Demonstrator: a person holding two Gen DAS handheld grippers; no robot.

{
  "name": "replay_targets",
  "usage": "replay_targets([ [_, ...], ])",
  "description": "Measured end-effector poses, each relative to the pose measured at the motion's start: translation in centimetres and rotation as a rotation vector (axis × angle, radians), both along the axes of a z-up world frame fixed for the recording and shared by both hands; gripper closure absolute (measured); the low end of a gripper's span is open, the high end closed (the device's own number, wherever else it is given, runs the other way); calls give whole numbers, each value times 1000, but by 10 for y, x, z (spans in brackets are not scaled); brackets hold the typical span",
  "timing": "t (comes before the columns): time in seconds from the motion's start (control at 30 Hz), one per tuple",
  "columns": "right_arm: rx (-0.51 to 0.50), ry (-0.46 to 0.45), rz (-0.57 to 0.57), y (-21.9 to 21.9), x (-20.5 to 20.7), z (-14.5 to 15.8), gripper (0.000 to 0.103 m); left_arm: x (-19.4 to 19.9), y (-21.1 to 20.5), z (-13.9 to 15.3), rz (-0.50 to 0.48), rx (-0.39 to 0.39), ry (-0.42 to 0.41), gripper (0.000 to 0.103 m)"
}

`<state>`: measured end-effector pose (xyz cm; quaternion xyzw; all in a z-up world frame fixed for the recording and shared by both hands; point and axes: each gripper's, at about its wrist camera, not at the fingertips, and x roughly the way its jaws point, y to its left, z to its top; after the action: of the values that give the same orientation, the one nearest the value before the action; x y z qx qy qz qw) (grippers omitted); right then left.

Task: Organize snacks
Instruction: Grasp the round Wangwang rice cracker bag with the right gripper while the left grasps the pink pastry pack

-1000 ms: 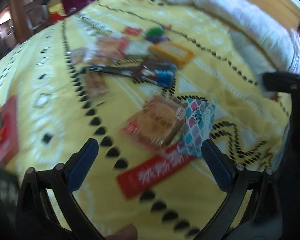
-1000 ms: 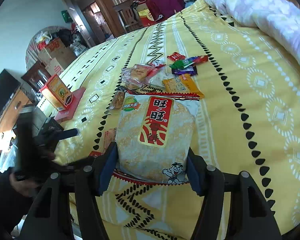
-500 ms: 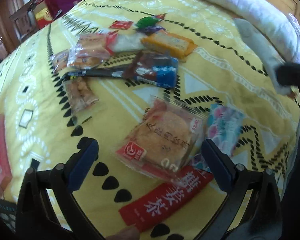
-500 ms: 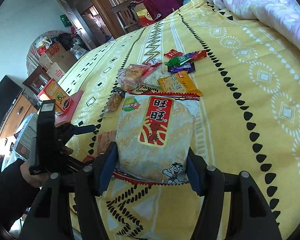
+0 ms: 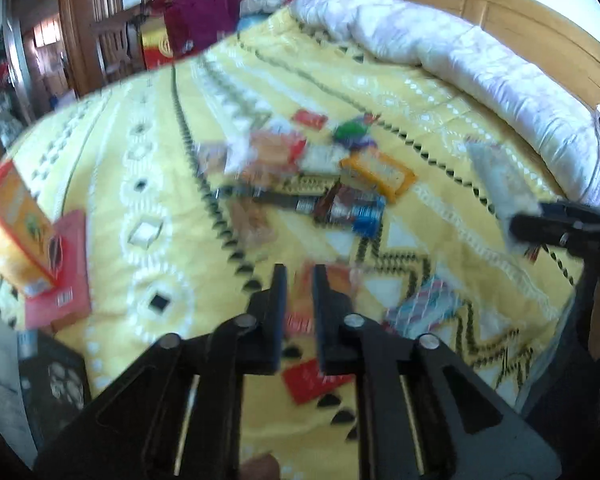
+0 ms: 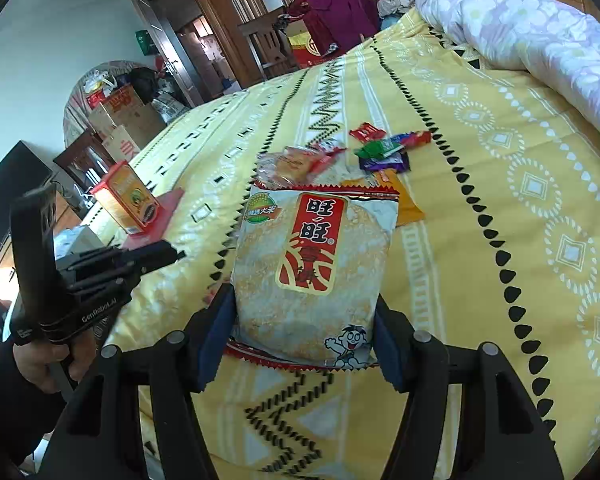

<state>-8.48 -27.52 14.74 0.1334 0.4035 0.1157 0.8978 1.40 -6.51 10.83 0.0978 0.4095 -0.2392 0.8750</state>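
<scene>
Yellow patterned bedding (image 6: 480, 240) covers the bed, with a rumpled lilac duvet (image 6: 540, 28) along its far right edge and wooden doors beyond.

Held up over it, a big rice-cracker bag (image 6: 312, 272) sits between the fingers of the right gripper (image 6: 304, 336), which pinch its lower sides; the bag stands upright, its red label facing the camera. Just past the bag's top edge lies the snack pile (image 6: 340, 156): a clear cracker pack (image 6: 288, 166), green, purple and red candy wrappers, and an orange packet (image 6: 404, 200) peeking out to the bag's right. Well to the left of the right gripper an orange box (image 6: 126, 200) stands on a red one near the bed's edge.

The left gripper (image 5: 298, 296) hangs above the bedding with its fingers drawn nearly together, a narrow gap between them and nothing visibly caught there. Its view is blurred. Just under and ahead of its tips lie a red packet (image 5: 312, 380) and a patterned pouch (image 5: 424, 308) to the right; the pile sits farther ahead.
</scene>
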Motion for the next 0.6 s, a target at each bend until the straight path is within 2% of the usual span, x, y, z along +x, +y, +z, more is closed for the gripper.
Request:
replay_targets([
  [0.03, -5, -7, 3, 3, -3, 4, 36, 0, 7, -3, 18, -1, 16, 42],
  [0.07, -5, -10, 6, 4, -4, 5, 36, 0, 13, -4, 29, -6, 21, 0],
  [0.1, -5, -12, 8, 6, -6, 7, 36, -2, 18, -7, 44, -12, 12, 0],
  [0.17, 1, -10, 7, 8, -9, 7, 36, 0, 21, -16, 46, -23, 54, 0],
  [0.3, 13, 10, 5, 8, -6, 1, 36, 12, 0, -28, -52, -40, 96, 0],
  [0.4, 5, 17, 9, 7, -4, -2, 36, 33, -16, -47, -73, -8, 144, 1],
  [0.5, 2, 34, -2, 0, -1, -8, 36, 43, -31, -59, -100, 13, 161, 8],
  [0.6, 5, 51, -19, -9, 2, -17, 36, 49, -38, -74, -115, 25, 203, 9],
])
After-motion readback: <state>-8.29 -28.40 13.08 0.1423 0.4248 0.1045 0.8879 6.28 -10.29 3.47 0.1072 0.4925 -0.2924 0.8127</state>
